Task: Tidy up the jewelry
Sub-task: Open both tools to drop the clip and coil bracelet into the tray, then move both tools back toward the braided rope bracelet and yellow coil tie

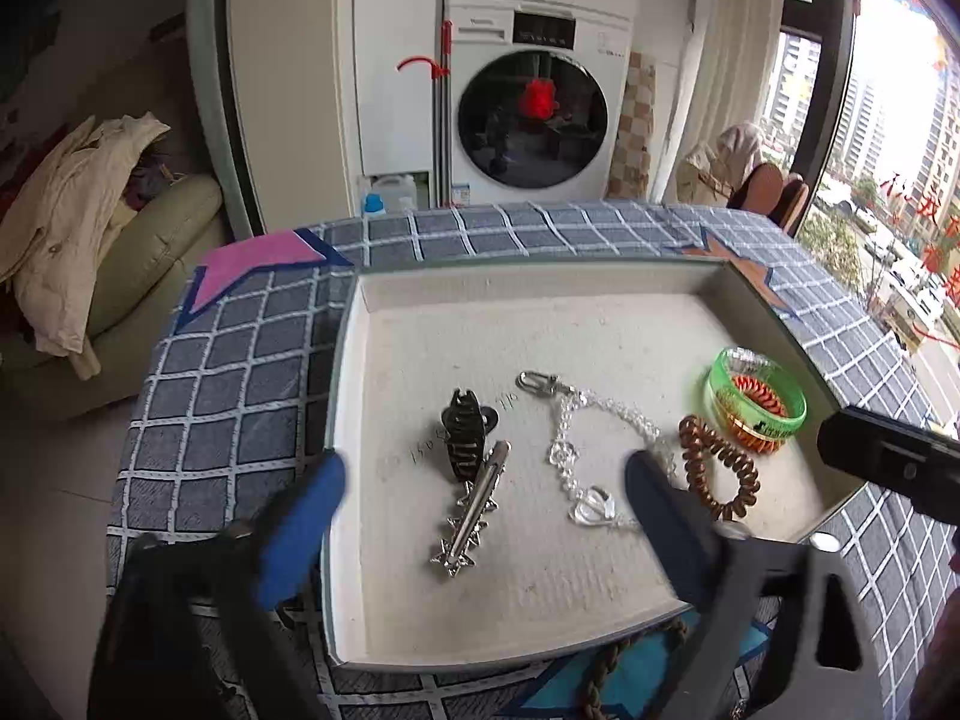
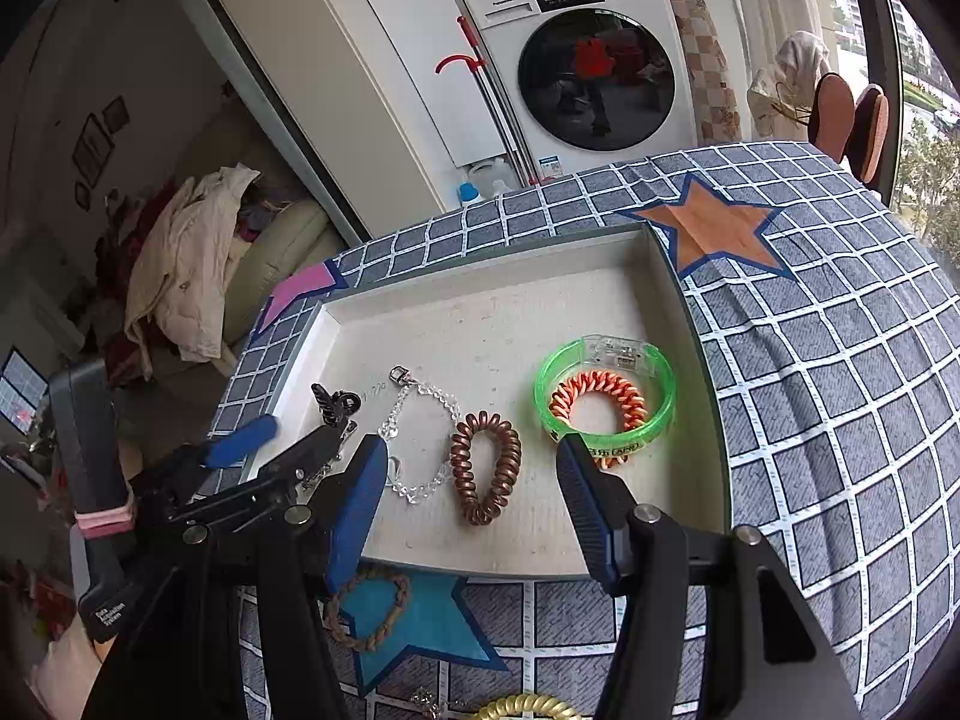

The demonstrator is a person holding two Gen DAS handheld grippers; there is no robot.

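Right wrist view | both tongs, left tongs point(image 1: 486, 492) and right tongs point(image 2: 471, 480), were held open, empty | brown coil band point(image 2: 485, 468) could be knocked out of tray point(image 2: 480, 276).

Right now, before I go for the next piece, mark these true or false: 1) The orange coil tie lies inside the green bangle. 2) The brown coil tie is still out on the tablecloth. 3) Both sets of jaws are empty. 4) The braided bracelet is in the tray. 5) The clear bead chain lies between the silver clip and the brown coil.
1) True: the orange coil tie sits within the green bangle.
2) False: the brown coil tie lies in the tray.
3) True: left gripper and right gripper are open, holding nothing.
4) False: the braided bracelet lies outside, on the blue star.
5) True: the clear bead chain lies between the silver clip and that coil.
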